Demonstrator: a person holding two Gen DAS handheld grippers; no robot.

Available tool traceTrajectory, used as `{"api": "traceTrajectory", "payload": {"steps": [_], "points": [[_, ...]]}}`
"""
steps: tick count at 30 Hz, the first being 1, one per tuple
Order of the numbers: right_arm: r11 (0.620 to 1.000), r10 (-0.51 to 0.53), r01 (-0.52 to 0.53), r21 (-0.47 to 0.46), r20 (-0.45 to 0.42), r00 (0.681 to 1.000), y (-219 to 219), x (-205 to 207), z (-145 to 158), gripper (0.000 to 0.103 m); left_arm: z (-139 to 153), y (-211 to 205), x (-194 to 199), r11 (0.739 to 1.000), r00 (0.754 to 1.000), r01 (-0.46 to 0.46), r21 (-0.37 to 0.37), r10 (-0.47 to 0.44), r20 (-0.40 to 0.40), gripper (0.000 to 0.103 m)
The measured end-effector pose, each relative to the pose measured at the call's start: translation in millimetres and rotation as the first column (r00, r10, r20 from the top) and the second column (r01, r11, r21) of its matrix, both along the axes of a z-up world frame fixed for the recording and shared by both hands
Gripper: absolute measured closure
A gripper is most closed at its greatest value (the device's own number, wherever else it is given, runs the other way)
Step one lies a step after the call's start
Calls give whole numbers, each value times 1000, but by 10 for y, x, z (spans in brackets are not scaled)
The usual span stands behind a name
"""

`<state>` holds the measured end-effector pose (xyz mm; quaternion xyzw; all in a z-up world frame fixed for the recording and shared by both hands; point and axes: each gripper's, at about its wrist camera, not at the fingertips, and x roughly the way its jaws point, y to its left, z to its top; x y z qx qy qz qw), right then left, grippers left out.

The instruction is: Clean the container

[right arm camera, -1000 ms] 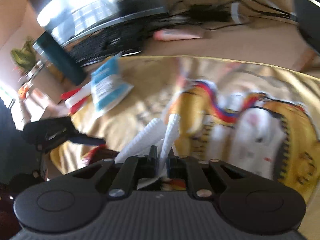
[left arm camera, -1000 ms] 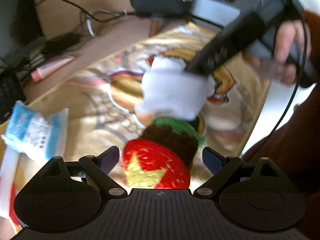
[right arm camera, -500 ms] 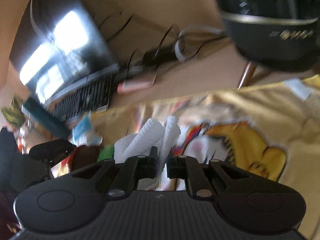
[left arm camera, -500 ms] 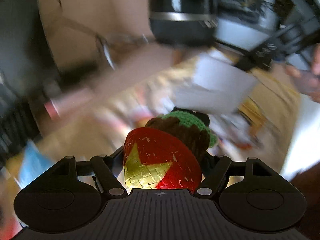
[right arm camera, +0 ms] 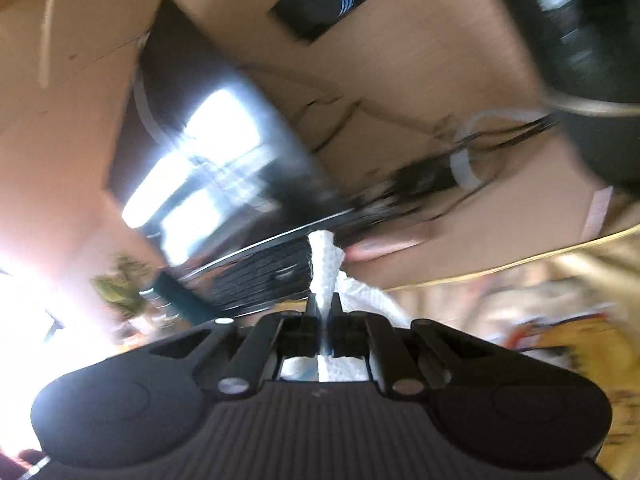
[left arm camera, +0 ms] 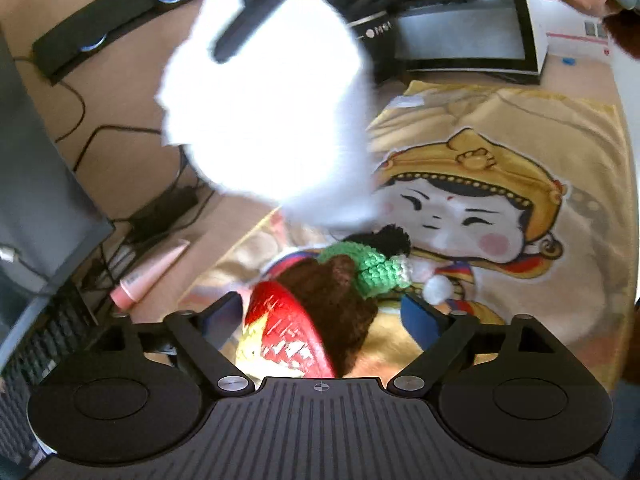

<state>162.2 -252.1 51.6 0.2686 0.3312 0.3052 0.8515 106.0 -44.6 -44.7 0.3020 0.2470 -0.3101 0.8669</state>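
While right tongs [right arm camera: 325, 312] pinch paper towel [right arm camera: 326, 268], left tongs [left arm camera: 324, 312] gape w/ red container [left arm camera: 288, 332] betw. fingers, above yellow cloth [left arm camera: 560, 280].

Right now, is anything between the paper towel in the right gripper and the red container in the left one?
Nothing visible. The paper towel hangs above and beyond the red container; only its brown-and-green crocheted cover wraps the outside, toward the towel.

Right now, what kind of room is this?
Probably a home desk or workspace. A dark monitor stands over a black keyboard, cables trail across the wooden top, and a cartoon-printed cloth is spread on it.
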Motion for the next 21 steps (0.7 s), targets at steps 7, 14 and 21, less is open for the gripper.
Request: {"api": "traceTrajectory", "payload": {"steps": [7,14,21], "points": [[926,81,-110,-362,-94,992,489,-2,-497,99,111,196,75,992,992,-93,-85,85,-96,10],[876,27,-86,-474,-129,991,303,-171,-631,98,272,770,703,825,774,-447,-347,162,-612,9],[865,-28,-62,-498,-171,985,114,-349,-780,98,151,576,959,816,637,-498,-292,117,-762,5]]}}
